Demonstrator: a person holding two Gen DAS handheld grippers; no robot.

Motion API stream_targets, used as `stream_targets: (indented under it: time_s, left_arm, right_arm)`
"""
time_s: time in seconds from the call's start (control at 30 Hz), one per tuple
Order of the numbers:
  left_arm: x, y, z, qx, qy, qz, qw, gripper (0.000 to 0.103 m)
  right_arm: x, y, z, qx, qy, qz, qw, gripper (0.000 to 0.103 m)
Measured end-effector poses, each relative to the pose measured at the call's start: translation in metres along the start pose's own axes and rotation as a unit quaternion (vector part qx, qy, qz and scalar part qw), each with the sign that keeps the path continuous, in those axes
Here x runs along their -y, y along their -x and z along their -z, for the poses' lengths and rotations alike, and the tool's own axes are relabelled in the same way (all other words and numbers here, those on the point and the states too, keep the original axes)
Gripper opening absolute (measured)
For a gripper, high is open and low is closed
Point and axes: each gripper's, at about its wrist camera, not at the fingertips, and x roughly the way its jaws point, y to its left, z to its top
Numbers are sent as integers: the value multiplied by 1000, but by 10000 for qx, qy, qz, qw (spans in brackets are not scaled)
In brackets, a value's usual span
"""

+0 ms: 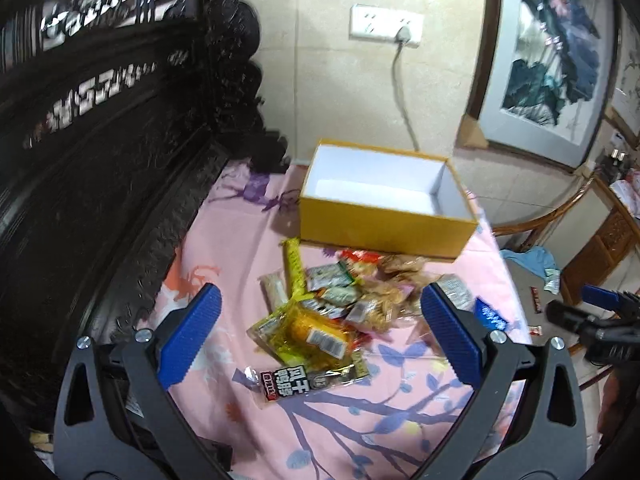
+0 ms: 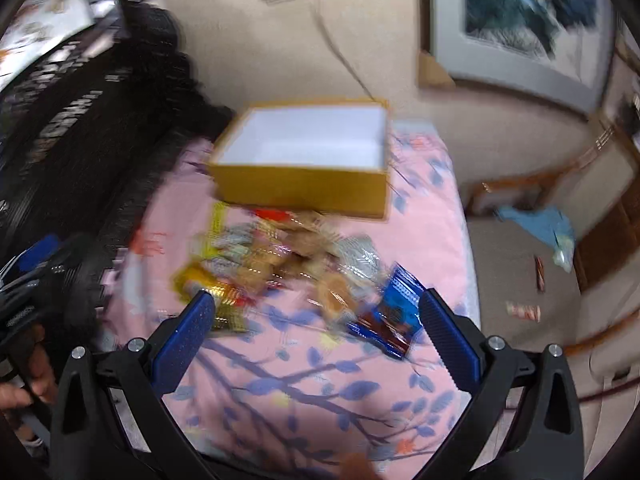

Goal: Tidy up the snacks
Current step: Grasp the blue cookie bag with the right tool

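A pile of wrapped snacks (image 1: 340, 300) lies on the pink floral cloth, in front of an open yellow box (image 1: 384, 224) with a white, empty inside. A yellow packet (image 1: 308, 336) and a black-labelled packet (image 1: 296, 382) lie nearest my left gripper (image 1: 320, 332), which is open and empty above them. In the blurred right wrist view, my right gripper (image 2: 316, 332) is open and empty over the pile (image 2: 280, 264), with a blue packet (image 2: 388, 316) beside its right finger. The box (image 2: 304, 184) stands behind the pile.
A dark carved wooden headboard (image 1: 100, 160) runs along the left. The cloth's right edge (image 2: 464, 240) drops to the floor, where a blue rag (image 2: 540, 224) and small wrappers (image 2: 524, 312) lie. A wall socket with a cable (image 1: 396, 32) and a framed painting (image 1: 560, 60) are behind.
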Motion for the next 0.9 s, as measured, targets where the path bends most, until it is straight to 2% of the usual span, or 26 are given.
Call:
stream_targets:
  time_s: [0.1,0.23,0.37,0.53,0.7,0.9]
  left_arm:
    - [-8,-23,18,-48,35,-92,9999,101]
    - [-21,-43,32,-182,178,-19,9997,101]
    - [-36,-56,36,-408,437,24,9982,101]
    - [-42,-64,34,-523,523,7,9973,101]
    - [-37,-75,31,-706,411,40,9966,101]
    - [-37,-78,31,-769,371,3,9964,101]
  right_arm:
    - [35,-31,13,-96,-340,-170,9992,102]
    - [69,-68,26,-327,-695,-164,9969,102]
    - [99,-110,33,-646,-1434,59,9875,102]
    - [110,-150,37,-882,-2091,321,9734,102]
    - [111,-174,34,-1008,-2140,695,9691,102]
    - [115,-192,32,-1156,-2220,780,9650,102]
